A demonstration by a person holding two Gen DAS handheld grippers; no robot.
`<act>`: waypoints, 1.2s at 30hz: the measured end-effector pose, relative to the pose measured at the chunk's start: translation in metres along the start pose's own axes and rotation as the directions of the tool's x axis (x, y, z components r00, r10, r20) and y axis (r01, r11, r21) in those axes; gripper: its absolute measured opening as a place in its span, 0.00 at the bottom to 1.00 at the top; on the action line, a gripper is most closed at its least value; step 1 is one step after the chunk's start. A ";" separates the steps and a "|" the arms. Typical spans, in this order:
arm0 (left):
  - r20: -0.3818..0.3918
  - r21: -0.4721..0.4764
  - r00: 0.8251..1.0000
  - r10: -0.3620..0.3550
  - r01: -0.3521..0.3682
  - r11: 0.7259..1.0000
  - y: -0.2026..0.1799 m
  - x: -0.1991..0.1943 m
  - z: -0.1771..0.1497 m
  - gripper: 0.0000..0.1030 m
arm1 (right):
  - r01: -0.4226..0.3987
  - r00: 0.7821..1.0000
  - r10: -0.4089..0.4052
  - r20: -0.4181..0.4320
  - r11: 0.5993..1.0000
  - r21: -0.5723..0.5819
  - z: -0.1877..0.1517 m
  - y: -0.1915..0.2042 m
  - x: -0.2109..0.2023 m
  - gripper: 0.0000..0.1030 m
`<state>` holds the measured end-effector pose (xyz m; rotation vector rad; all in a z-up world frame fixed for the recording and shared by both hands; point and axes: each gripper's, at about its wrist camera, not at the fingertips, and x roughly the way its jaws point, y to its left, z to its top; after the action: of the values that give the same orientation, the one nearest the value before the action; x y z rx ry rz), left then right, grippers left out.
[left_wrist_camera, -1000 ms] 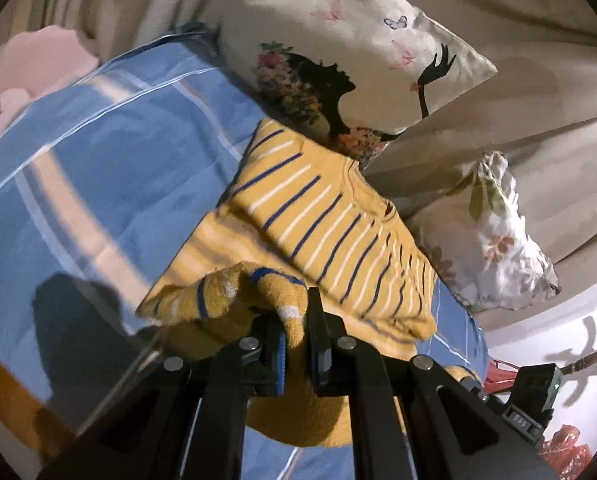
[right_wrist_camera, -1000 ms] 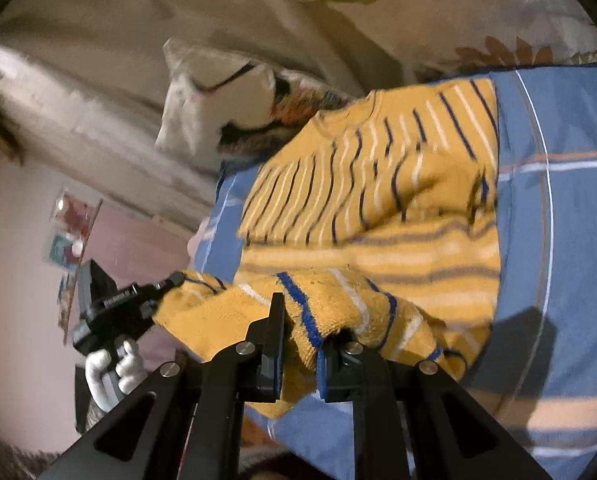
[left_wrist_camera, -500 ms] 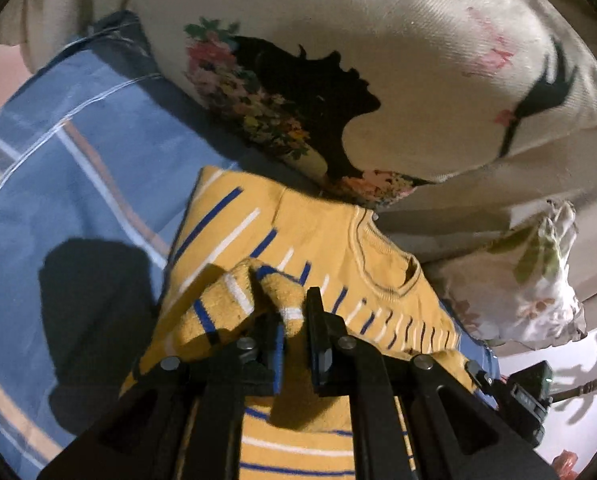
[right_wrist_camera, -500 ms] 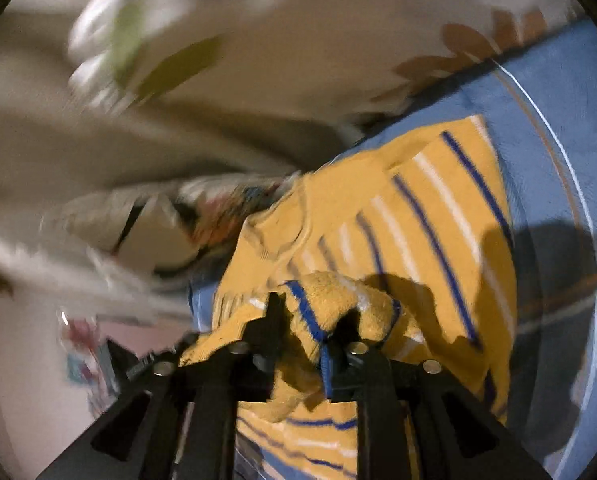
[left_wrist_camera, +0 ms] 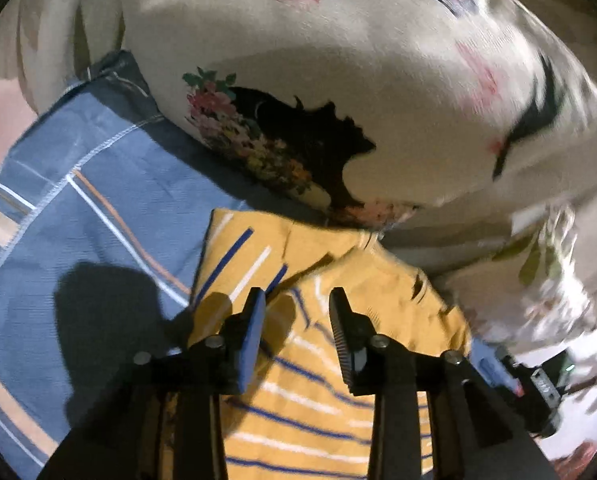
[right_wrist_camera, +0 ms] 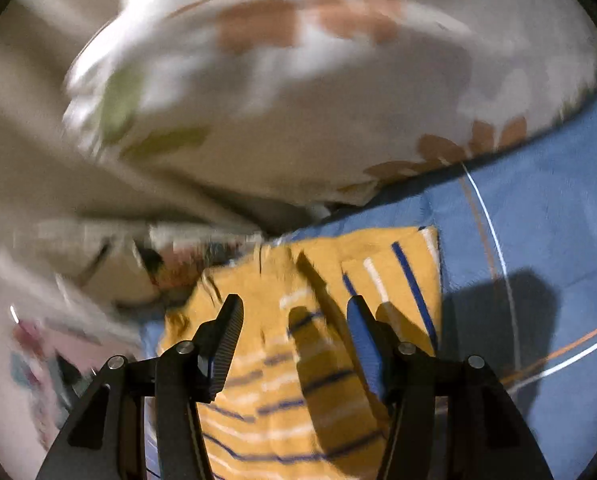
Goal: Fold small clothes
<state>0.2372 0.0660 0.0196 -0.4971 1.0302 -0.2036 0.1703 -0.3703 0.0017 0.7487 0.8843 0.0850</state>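
Left wrist view: the left gripper [left_wrist_camera: 298, 312] hangs just above a mustard-yellow knitted sweater with blue and white stripes [left_wrist_camera: 310, 400], which lies spread on a blue bedsheet with white and orange lines [left_wrist_camera: 98, 200]. Its jaws have just been opening and stand parted, released, with the yellow knit showing in the gap below them but not pinched; neither the blue pad on the left finger nor the ribbed black pad on the right presses cloth. A folded-over edge of the sweater runs across its far part, near the collar. Just beyond the sweater's far edge lies a cream pillow printed with a black silhouette and flowers [left_wrist_camera: 338, 100]. To the far right sits a white floral-print cushion [left_wrist_camera: 546, 280], blurred. A dark shadow falls on the sheet to the left.

Right wrist view: the right gripper [right_wrist_camera: 294, 312] has also just been opening; its jaws stand wide and free of the cloth, over the same sweater [right_wrist_camera: 298, 400]. The bedsheet [right_wrist_camera: 538, 240] stretches to the right, and the floral cushion [right_wrist_camera: 278, 100] fills the far side, heavily blurred.
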 end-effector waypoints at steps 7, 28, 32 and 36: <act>-0.056 0.157 0.998 -0.010 0.018 0.987 -0.023 0.004 -0.039 0.31 | 0.197 0.978 -0.207 -0.011 0.943 -0.270 -0.053 0.028 -0.008 0.54; -0.021 -0.015 0.991 0.130 -0.130 0.991 0.051 0.021 0.015 0.29 | 0.419 0.908 -0.418 0.032 0.908 -0.004 -0.023 -0.072 -0.025 0.49; -0.026 -0.006 0.992 0.123 -0.124 0.992 0.064 -0.008 -0.024 0.31 | 0.239 0.970 -0.241 0.039 0.970 0.054 -0.048 -0.078 -0.062 0.51; -0.021 -0.011 0.995 0.101 -0.101 0.995 0.069 -0.030 -0.064 0.31 | 0.064 0.998 -0.065 0.004 0.993 0.098 -0.083 -0.077 -0.083 0.52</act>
<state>0.1624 0.1190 -0.0173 -0.4530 1.0742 -0.1128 0.0391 -0.4114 -0.0238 0.8102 0.9100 -0.0180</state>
